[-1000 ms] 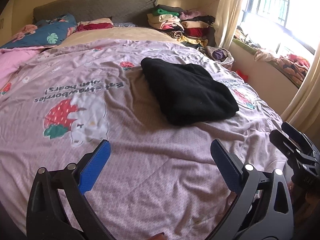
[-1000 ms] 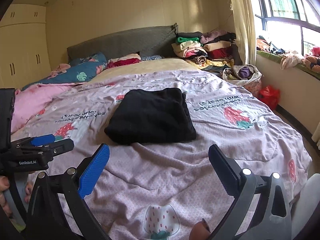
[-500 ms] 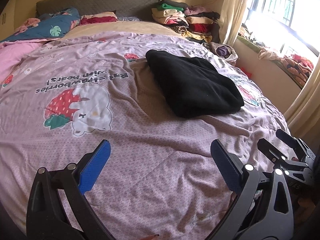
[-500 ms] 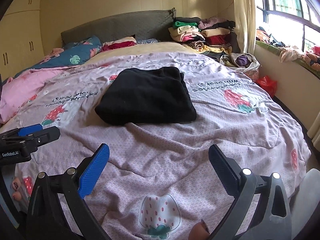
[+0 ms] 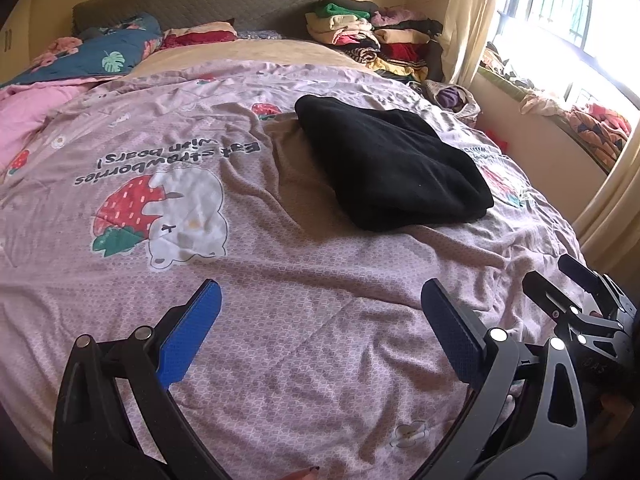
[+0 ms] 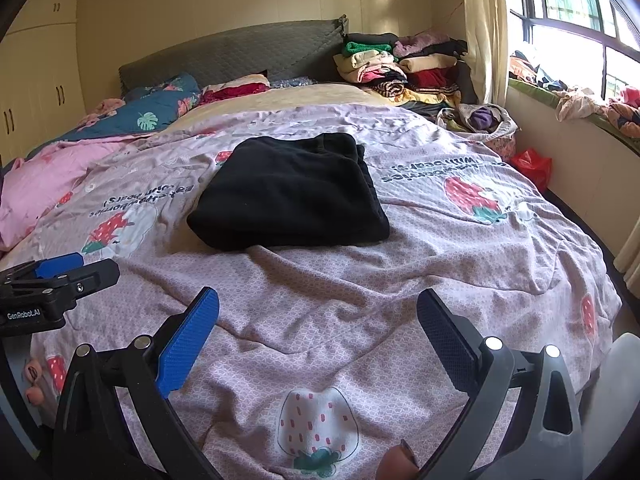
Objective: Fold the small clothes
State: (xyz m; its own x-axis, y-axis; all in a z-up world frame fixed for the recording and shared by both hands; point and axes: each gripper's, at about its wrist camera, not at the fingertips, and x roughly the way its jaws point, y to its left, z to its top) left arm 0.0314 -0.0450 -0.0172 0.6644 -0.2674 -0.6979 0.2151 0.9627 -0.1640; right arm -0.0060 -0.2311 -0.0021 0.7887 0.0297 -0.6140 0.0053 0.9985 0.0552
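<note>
A black garment [image 5: 392, 168] [image 6: 292, 196] lies folded into a thick rectangle on the purple strawberry-print quilt [image 5: 280, 280] [image 6: 360, 288], about mid-bed. My left gripper [image 5: 320, 304] hovers open over bare quilt near the foot of the bed, well short of the garment. My right gripper [image 6: 318, 312] is also open with nothing between its fingers, equally far from the garment. Each gripper appears in the other's view: the right one [image 5: 576, 292] at the right edge, the left one [image 6: 60, 272] at the left edge.
A tall pile of folded clothes [image 6: 400, 64] sits at the head of the bed by the curtain. Pink and blue bedding [image 6: 60, 160] lies at the left. A basket of clothes [image 6: 480, 120] and a red bag [image 6: 532, 164] stand by the window wall.
Both grippers have shifted slightly forward and tilted down over the quilt; the garment looks nearer. Both stay open, and the black garment has not moved.
</note>
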